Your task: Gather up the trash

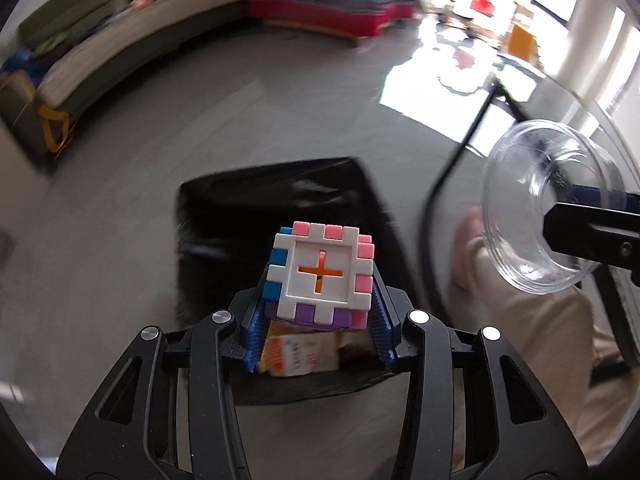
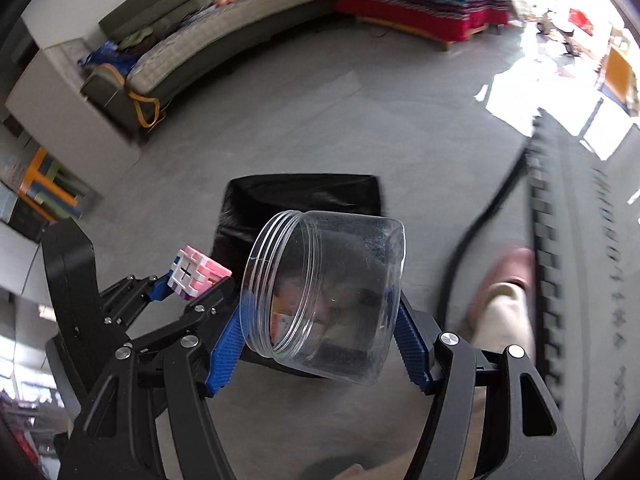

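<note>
Clear plastic fills my right view: the right gripper (image 2: 320, 320) is clamped on an empty wide-mouthed screw-top jar (image 2: 324, 300), one blue ribbed pad against each side of its wall, the threaded mouth tipped toward the left of the picture and the base toward the right. My left gripper (image 1: 320, 304) is clamped on a puzzle cube (image 1: 322, 274) of interlocking foam pieces – white face toward the camera with a cross-shaped slot showing orange inside, pink, blue and purple pieces round its edges.

Both loads hang over a bin lined with a black bag (image 1: 280, 208) standing on the grey floor (image 1: 160, 128). Down inside the bin, just under the cube, I see an orange-and-white carton (image 1: 296, 356); the print on it is too blurred to read.

From the left camera the jar shows at the right edge, side by side with the cube but apart from it. Beside the bin are a beige trouser leg (image 1: 532, 332) and a reddish shoe (image 2: 508, 276) – the person's. A curved grey-green sofa (image 2: 208, 40) runs along the far wall.
</note>
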Demonstrator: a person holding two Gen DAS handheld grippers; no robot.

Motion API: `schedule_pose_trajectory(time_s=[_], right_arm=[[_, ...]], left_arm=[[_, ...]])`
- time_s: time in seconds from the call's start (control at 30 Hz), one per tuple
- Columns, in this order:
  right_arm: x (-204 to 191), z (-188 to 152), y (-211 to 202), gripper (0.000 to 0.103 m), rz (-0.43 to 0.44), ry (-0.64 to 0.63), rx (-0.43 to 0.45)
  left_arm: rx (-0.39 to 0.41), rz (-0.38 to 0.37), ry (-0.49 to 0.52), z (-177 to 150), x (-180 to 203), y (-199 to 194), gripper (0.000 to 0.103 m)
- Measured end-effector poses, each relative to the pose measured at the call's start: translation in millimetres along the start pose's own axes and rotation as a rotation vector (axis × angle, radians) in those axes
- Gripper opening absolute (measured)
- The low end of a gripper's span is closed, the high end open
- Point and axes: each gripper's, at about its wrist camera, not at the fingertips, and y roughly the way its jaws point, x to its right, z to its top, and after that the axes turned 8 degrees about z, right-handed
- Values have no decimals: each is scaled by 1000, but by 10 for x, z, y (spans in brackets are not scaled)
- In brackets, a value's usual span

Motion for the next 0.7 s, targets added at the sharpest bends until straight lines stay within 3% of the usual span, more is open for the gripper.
schedule_pose_trajectory(time_s=[0.03, 0.07, 0.13, 0.33, 0.7], right_arm=[[-83, 52, 104, 73, 3, -20, -33], [-135, 88, 164, 75, -8, -32, -49], [-234, 148, 227, 76, -32, -59, -43], [-248, 86, 192, 77, -27, -74, -29], [31, -8, -75, 77, 8, -24, 17]], left_arm=[[-20, 13, -18, -15, -83, 45, 62], [-33, 33, -39, -39, -167, 80, 100], [-24, 76, -84, -74, -295, 87, 97], [-20, 68, -140, -68, -471, 101, 97], [11, 45, -62, -18, -100, -15, 97]])
